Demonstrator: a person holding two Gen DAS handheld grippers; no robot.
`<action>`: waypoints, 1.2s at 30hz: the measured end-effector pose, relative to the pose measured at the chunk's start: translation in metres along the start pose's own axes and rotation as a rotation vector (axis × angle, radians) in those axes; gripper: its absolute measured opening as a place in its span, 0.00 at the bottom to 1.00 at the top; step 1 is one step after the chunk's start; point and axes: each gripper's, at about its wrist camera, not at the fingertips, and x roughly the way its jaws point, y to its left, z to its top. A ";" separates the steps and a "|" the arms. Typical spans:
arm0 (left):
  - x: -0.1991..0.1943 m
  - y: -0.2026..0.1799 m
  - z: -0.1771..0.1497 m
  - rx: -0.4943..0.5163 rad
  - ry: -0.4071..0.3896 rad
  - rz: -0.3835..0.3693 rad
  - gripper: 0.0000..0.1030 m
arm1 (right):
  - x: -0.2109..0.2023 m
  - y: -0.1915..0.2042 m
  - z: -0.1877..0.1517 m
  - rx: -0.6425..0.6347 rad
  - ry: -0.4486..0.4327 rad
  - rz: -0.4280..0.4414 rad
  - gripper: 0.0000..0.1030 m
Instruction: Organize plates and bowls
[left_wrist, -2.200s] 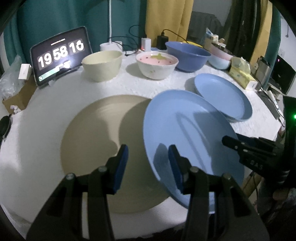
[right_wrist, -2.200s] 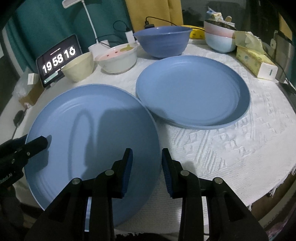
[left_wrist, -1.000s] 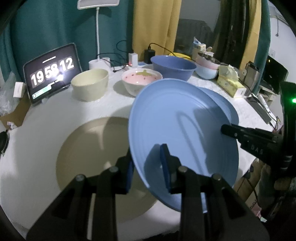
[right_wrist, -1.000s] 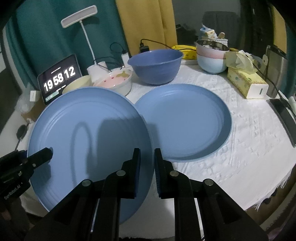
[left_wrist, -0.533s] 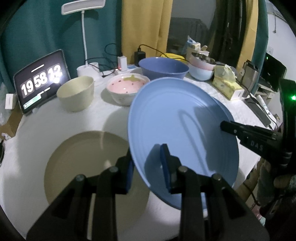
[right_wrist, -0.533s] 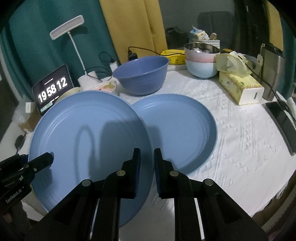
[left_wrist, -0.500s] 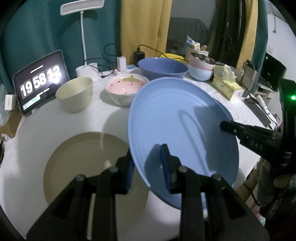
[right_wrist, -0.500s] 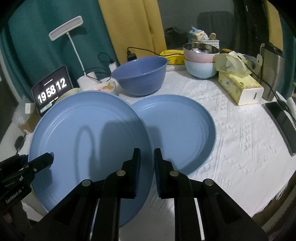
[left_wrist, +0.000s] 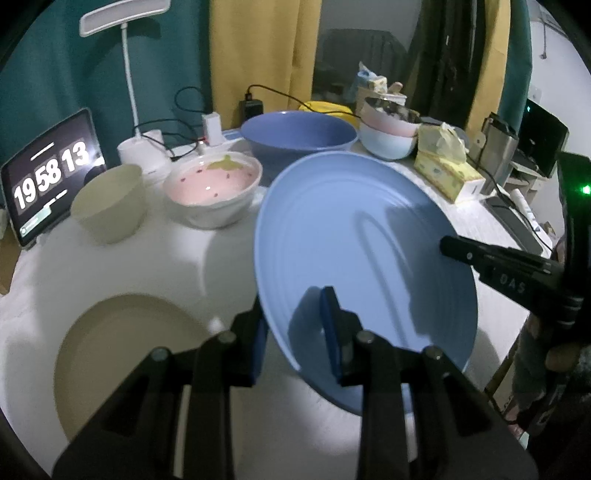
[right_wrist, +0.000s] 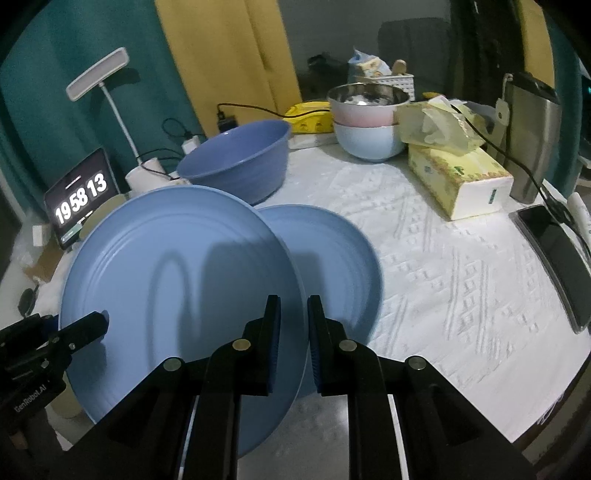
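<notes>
Above the white-clothed tabletop (right_wrist: 461, 266), a lifted blue plate (left_wrist: 362, 251) hangs tilted, gripped on opposite rims by both tools. Left gripper (left_wrist: 295, 332): jaws narrow, pinching the plate's near rim, one pad under, one on top. Right gripper (right_wrist: 293, 339): jaws narrow too, clamped on the plate's right edge; in left wrist view it shows as a black finger on the far rim.

Second blue plate (right_wrist: 332, 258) lies flat on the cloth, partly under the lifted one in right wrist view. Tan plate (left_wrist: 122, 358) lies flat at lower left in left wrist view, well apart from the blue ones.

Toward the back: cream bowl (left_wrist: 109, 203), pink-and-white bowl w/ dark specks (left_wrist: 212, 190) just beside it, then a large dark-blue bowl (right_wrist: 236, 162). Further right, a pink bowl stacked on a pale-blue bowl (right_wrist: 367, 125), w/ a metal bowl nested on top.

Also there: tablet clock (left_wrist: 48, 173) reading 19 58 13, white desk lamp (right_wrist: 98, 70), tissue box (right_wrist: 458, 177), steel tumbler (right_wrist: 532, 140), dark phone (right_wrist: 554, 258) at the right edge. Teal and yellow curtains behind.
</notes>
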 end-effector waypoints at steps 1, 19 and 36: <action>0.003 -0.002 0.001 0.003 0.002 -0.001 0.28 | 0.001 -0.003 0.001 0.003 0.000 -0.003 0.16; 0.062 -0.029 0.029 0.021 0.025 0.011 0.34 | 0.027 -0.039 0.024 0.014 -0.017 -0.060 0.16; 0.098 -0.037 0.030 0.068 0.097 0.079 0.44 | 0.052 -0.048 0.021 0.021 0.025 -0.083 0.15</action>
